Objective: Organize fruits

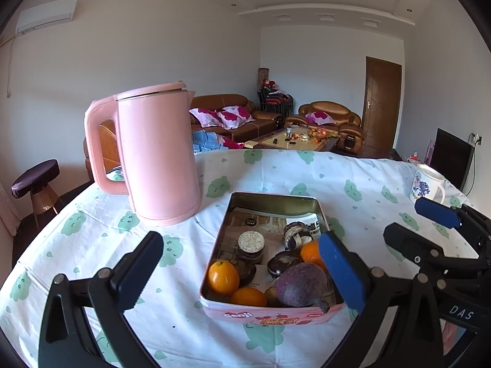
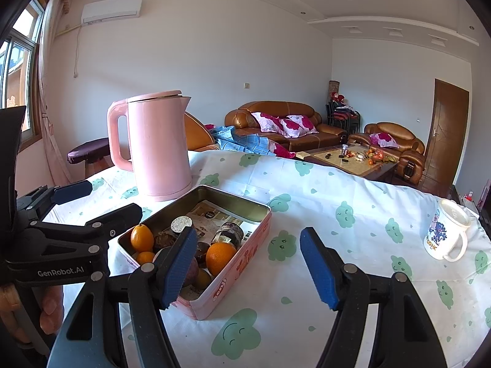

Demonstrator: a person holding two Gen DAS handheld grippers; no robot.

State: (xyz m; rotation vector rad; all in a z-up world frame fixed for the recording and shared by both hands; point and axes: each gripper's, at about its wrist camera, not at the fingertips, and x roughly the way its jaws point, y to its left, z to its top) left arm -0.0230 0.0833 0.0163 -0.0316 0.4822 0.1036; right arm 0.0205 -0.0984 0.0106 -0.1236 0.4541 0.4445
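Cloth first: a white cotton sheet printed with green smiling clouds covers the surface (image 1: pixel 276 171) and fills the lower half of both views, lying mostly flat with a few creases. Left of centre stands a tall matte pink plastic kettle (image 1: pixel 156 153), smooth-walled, lid down, handle toward the left edge of the frame. Just below and right of it sits a rectangular metal tin (image 1: pixel 233 214) with rounded corners, a dull gold inside, pink printed outer walls and a sheet of printed paper lining its floor.

Judging by how things lie, the sorting looks largely done: no fruit shows loose on the cloth, and all the fruit in view is in the near end of the tin. A rough, dull purple fruit with a stub of stem (image 1: pixel 302 286) is the biggest. Around it lie glossy, dimpled oranges (image 1: pixel 223 277), and a few dark round pieces I cannot name. Toward the tin's far end stand small round jars or lidded pots.

At the right edge stands a white ceramic mug with a blue cartoon (image 2: pixel 445 233).

The left tongs (image 1: pixel 242 271) are spread wide, empty, framing the tin's near end. The right tongs (image 2: pixel 248 266) hang partly apart over cloth beside the tin, gripping nothing.
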